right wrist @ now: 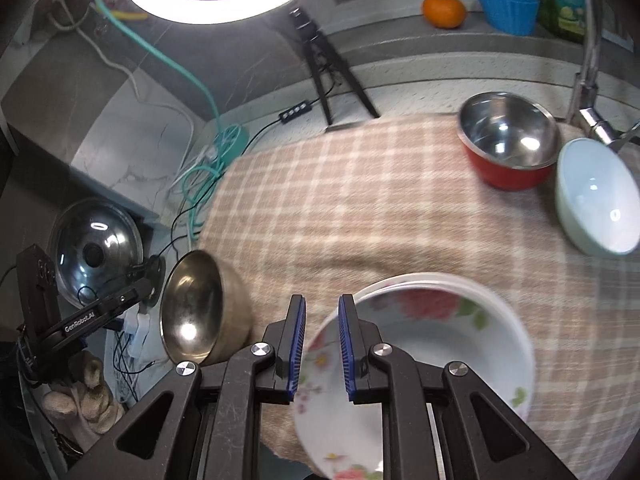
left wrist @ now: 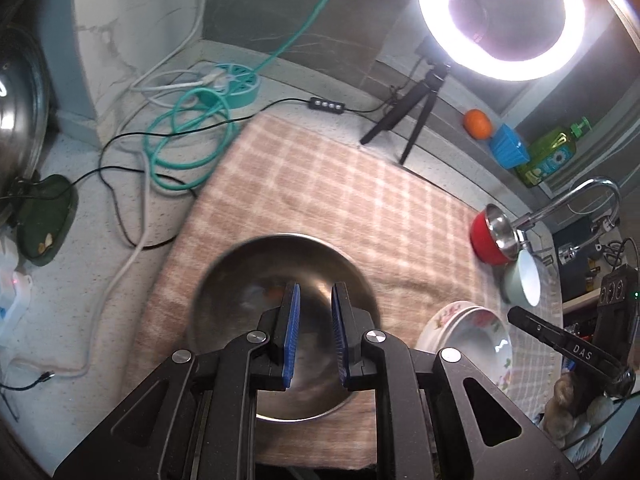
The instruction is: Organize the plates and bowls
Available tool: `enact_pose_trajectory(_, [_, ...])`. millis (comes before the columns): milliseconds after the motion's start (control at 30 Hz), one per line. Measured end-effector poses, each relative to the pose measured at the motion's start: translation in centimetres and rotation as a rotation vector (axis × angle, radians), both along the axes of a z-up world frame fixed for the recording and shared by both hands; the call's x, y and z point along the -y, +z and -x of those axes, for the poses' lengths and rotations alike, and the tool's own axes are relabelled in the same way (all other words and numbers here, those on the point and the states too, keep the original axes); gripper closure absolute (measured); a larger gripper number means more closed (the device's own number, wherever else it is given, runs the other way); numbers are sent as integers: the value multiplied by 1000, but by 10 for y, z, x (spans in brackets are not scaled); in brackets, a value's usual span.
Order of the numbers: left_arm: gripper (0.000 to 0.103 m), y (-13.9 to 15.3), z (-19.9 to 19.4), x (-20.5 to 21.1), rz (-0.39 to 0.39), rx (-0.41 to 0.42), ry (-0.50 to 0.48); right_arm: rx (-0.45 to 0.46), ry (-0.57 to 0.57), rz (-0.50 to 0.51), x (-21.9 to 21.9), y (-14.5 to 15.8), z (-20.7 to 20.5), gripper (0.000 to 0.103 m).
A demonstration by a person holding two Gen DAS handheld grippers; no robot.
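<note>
Speckled stone forms the desk (left wrist: pixel 80 240), and a checked cloth (left wrist: pixel 340 184) covers most of it, with every dish of the task standing on that cloth. Largest is the stack of floral plates (right wrist: pixel 440 340), at about six o'clock in the right wrist view, where its rim runs out past the near cloth edge; a knock there could tip or slide it off, I judge. The right gripper (right wrist: pixel 322 340) hovers over that rim with its blue fingers (right wrist: pixel 297 344) parted and empty, and the plate edge seems to pass between them, though contact cannot be told. If they close off-centre on a glazed rim, the top plate may slip or drag the one beneath. Next in size, the steel bowl (left wrist: pixel 280 320) sits at six o'clock in the left wrist view, under the left gripper (left wrist: pixel 316 336), whose fingers are likewise spread and holding nothing; polished metal could squirt out of a shallow pinch. At about two o'clock in the right view, the red bowl (right wrist: pixel 508 144) and the pale bowl (right wrist: pixel 596 200) stand close together by the tap (right wrist: pixel 588 80), so a wide swing could strike them. Loose cables (left wrist: pixel 184 140) at ten o'clock might snag.
</note>
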State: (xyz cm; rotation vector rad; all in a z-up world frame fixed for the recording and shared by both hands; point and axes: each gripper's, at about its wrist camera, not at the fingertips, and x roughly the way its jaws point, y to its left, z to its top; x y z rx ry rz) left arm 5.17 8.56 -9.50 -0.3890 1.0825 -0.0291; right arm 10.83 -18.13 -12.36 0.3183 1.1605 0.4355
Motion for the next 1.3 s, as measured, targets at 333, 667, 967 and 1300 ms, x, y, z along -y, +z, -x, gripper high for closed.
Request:
enact_pose_trajectory(333, [88, 5, -31, 81, 53, 29, -100, 55, -78, 33, 80, 14, -28, 83])
enact_pose_trajectory(667, [83, 5, -67, 149, 80, 41, -183, 99, -134, 91, 140, 18, -70, 81])
enact_pose_trajectory(967, [72, -4, -100, 197, 51, 40, -242, 124, -144, 163, 163, 11, -103, 81])
enact_pose_trajectory(1300, [72, -33, -139, 231, 60, -10, -256, 117, -113, 239, 158, -12, -136, 81])
